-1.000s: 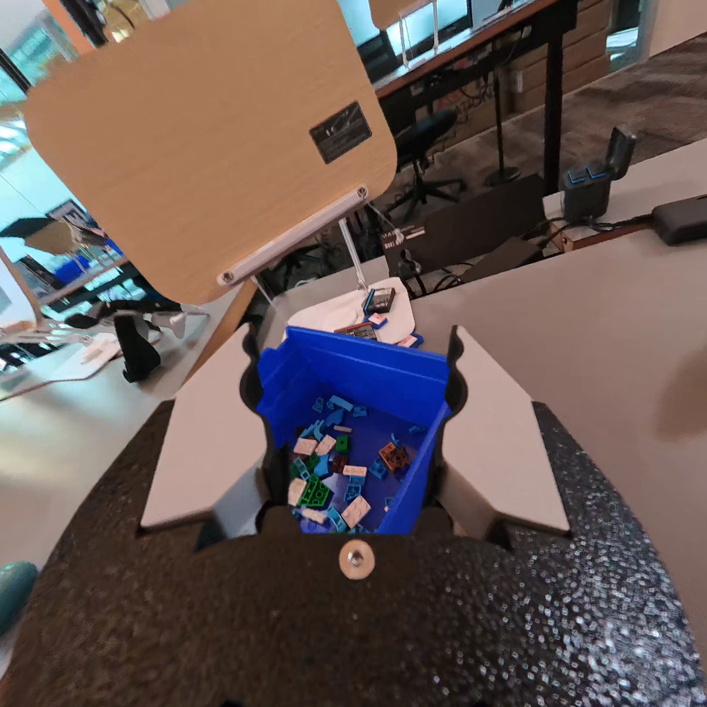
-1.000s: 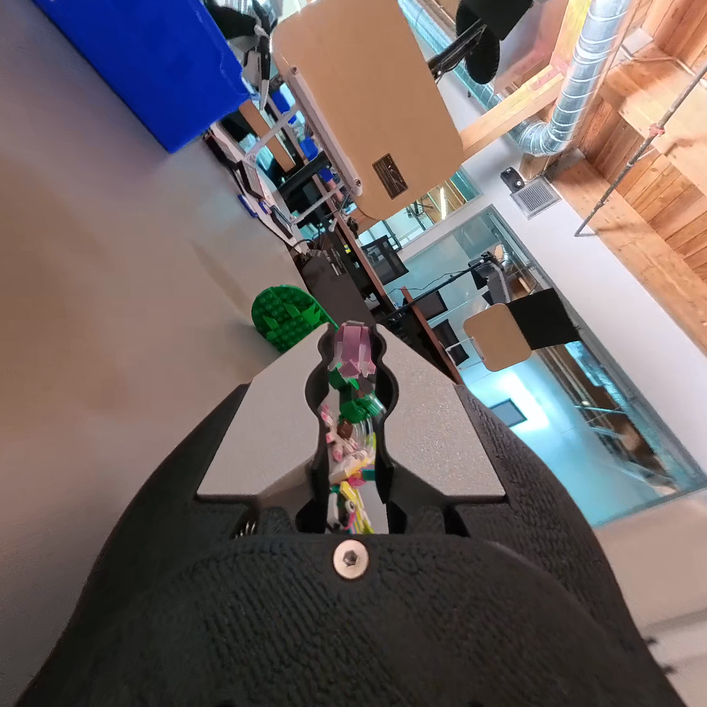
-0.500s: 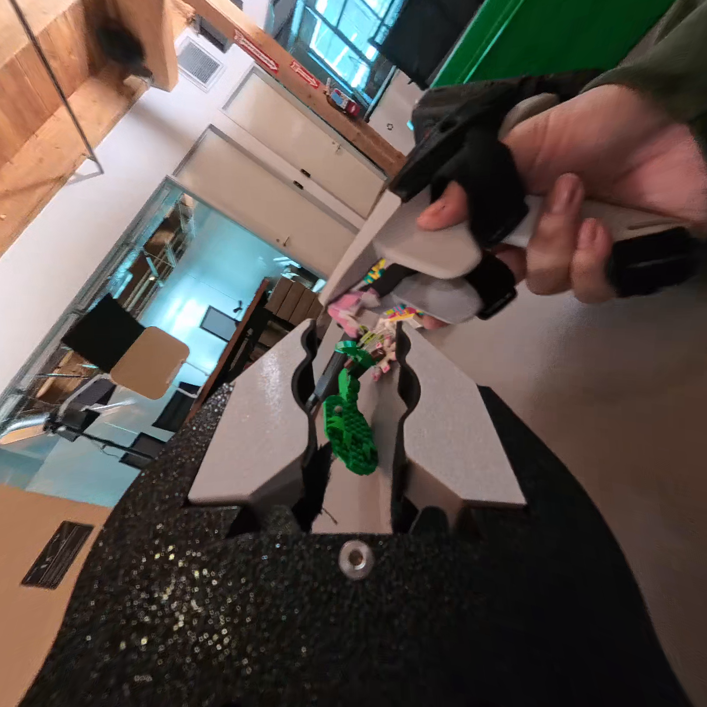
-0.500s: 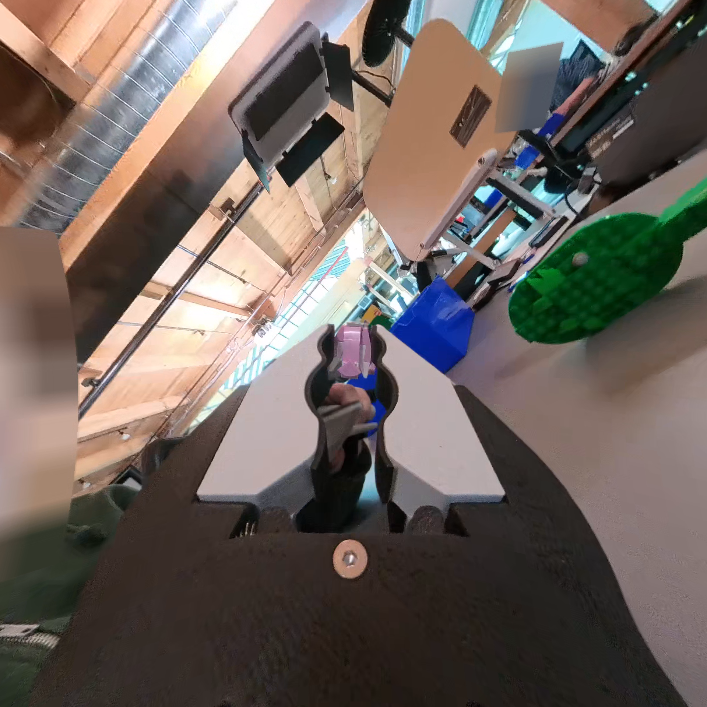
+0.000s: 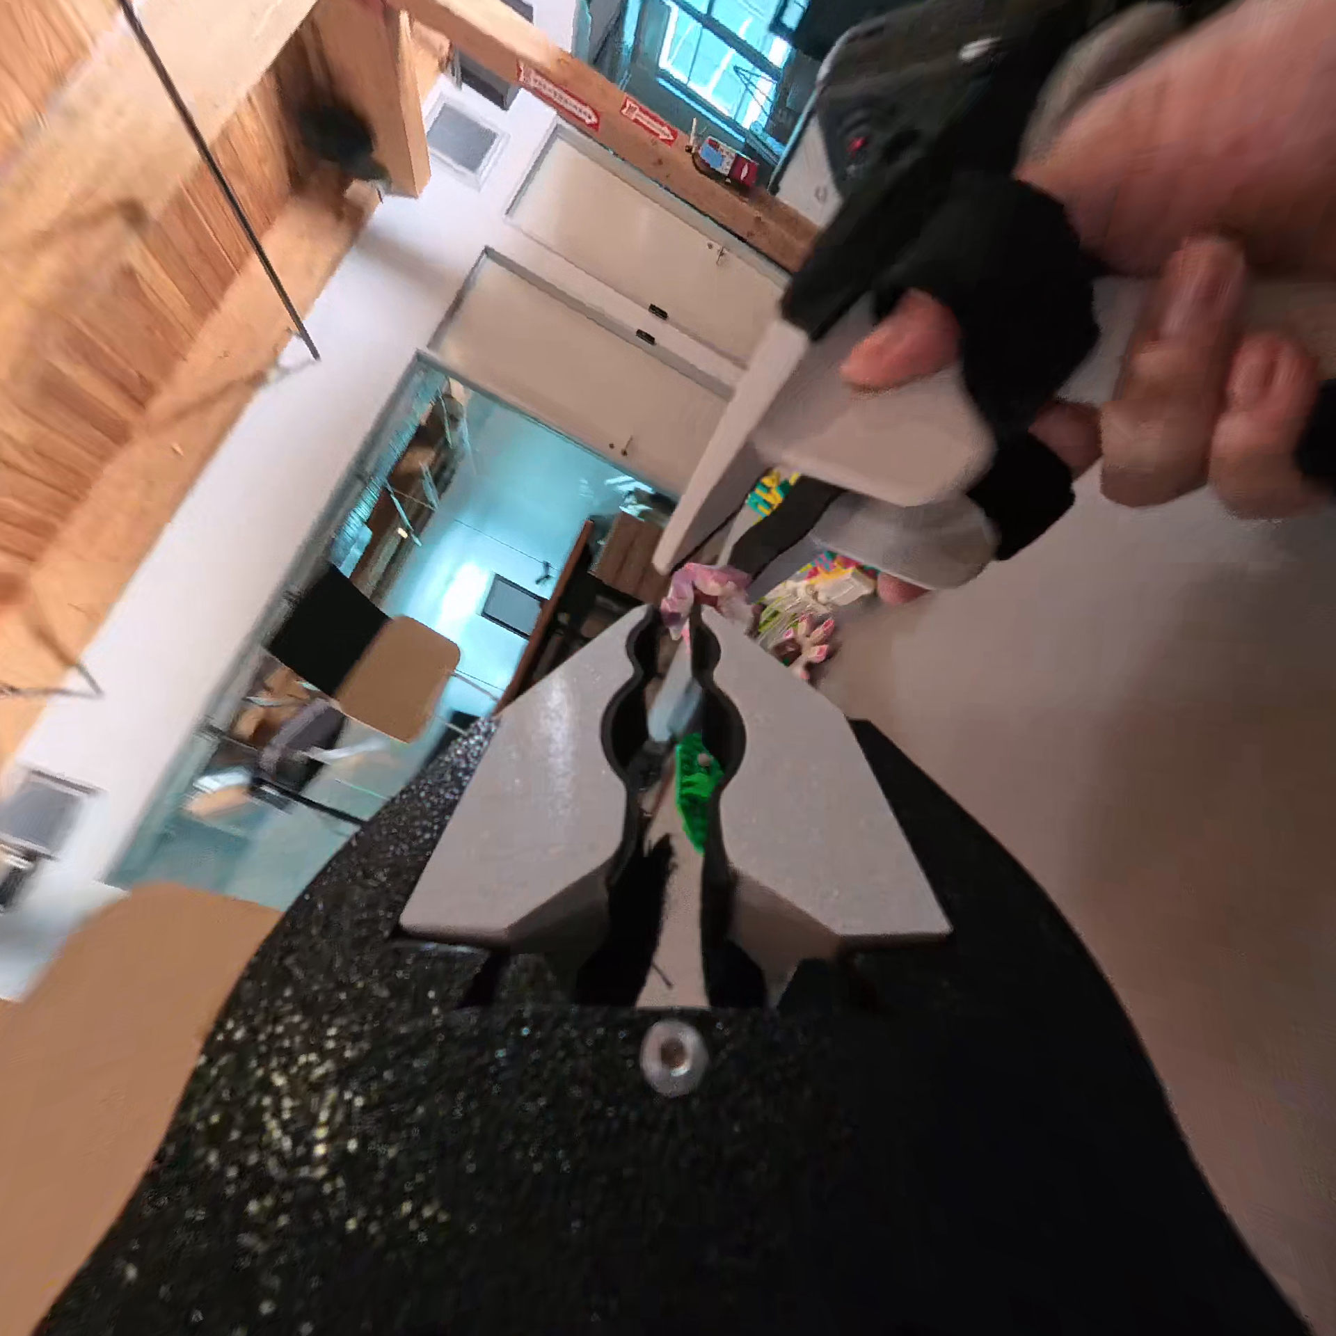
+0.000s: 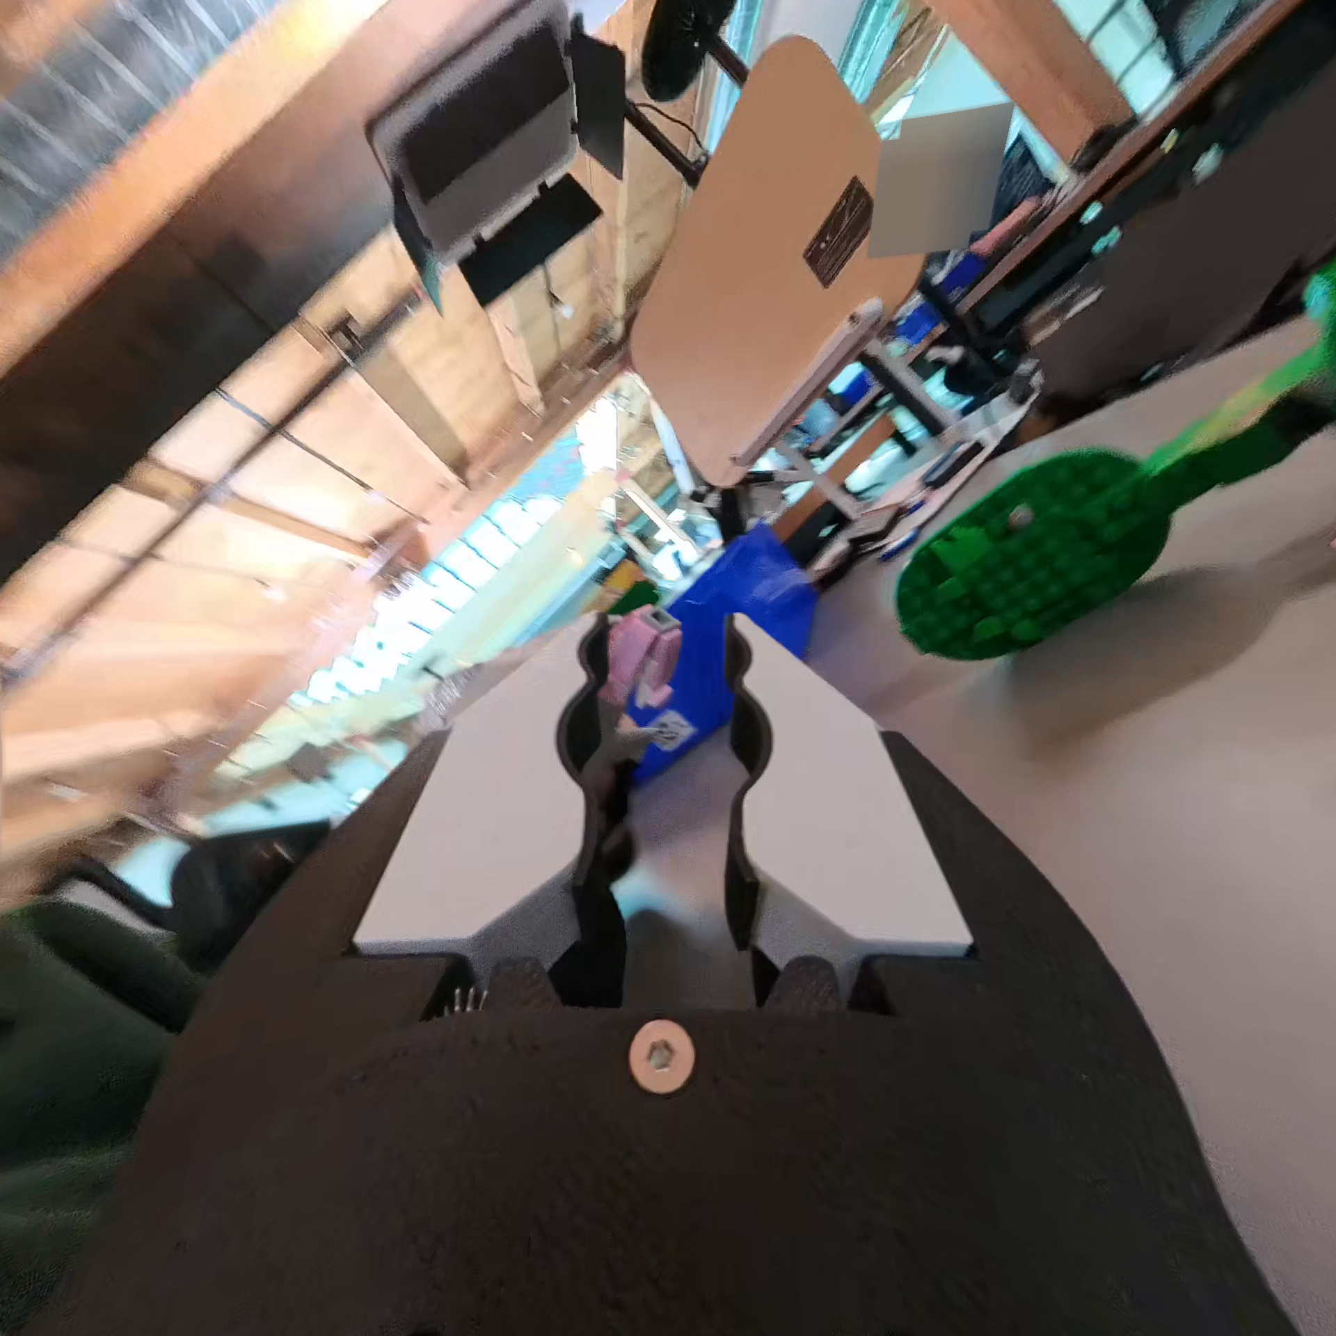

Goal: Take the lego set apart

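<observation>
Grey table (image 6: 1084, 795), one green baseplate (image 6: 1026, 564)

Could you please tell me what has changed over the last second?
The left gripper swung from above the blue bin to face the right gripper, its fingers narrowing near the pink piece. The right gripper's fingers spread slightly. The green baseplate stayed on the table.
</observation>
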